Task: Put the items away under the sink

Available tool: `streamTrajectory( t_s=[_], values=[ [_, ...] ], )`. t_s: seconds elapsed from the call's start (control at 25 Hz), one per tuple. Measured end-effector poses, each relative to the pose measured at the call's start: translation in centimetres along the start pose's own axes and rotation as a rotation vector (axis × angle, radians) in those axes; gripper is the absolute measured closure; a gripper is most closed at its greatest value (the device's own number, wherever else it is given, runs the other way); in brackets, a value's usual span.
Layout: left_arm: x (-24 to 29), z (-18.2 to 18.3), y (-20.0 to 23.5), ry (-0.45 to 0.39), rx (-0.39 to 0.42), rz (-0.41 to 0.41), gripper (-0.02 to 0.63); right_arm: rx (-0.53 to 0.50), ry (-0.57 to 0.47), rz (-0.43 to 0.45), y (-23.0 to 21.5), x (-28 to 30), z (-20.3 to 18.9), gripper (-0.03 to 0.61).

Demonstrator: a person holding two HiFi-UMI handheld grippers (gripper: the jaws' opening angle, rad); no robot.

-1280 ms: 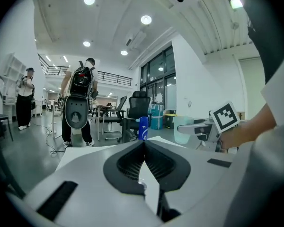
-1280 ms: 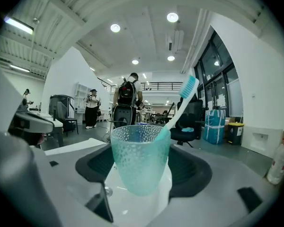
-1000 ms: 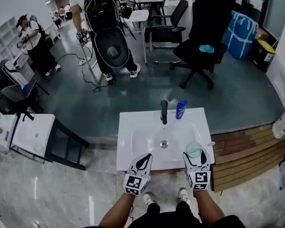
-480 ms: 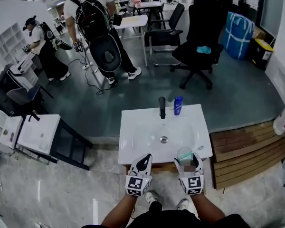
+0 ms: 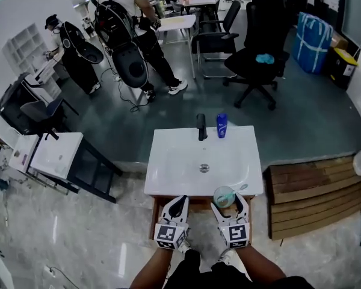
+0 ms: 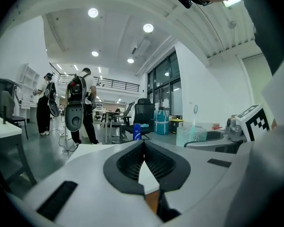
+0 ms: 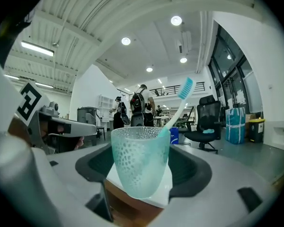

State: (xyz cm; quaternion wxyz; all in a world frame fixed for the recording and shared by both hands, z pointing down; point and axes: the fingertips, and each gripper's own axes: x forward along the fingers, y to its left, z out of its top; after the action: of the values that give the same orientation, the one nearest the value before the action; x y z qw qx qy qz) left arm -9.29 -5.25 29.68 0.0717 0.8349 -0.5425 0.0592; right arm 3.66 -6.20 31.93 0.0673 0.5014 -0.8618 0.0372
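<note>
The head view looks steeply down from high above the white rectangular basin. Both gripper views sit low at its 6 o'clock edge, facing 12 o'clock; all three share the blue plastic bottle beyond.

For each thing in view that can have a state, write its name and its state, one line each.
left gripper: shut, nothing between its jaws
right gripper: shut on the cup
cup: upright, gripped
toothbrush: leaning inside the cup
blue bottle: upright beside the faucet
</note>
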Motion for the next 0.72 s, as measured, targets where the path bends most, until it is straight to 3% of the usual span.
streamTrajectory(
  t_s=[0.2, 0.4, 0.72],
  values=[
    [-0.4, -1.9, -1.1, 0.015, 0.016, 0.009, 0.599, 0.02, -0.006, 0.006, -0.1, -0.6, -1.5, 0.215],
    [-0.3, -2.4, 0.2, -0.016, -0.022, -0.025, 0.599, 0.033, -0.032, -0.013, -0.2, -0.6, -2.6, 0.215],
    [0.9, -7.0, 1.6, 0.015, 0.104, -0.019, 0.599, -0.021, -0.027, -0.028, 0.9, -0.4, -7.9, 0.215]
  ],
)
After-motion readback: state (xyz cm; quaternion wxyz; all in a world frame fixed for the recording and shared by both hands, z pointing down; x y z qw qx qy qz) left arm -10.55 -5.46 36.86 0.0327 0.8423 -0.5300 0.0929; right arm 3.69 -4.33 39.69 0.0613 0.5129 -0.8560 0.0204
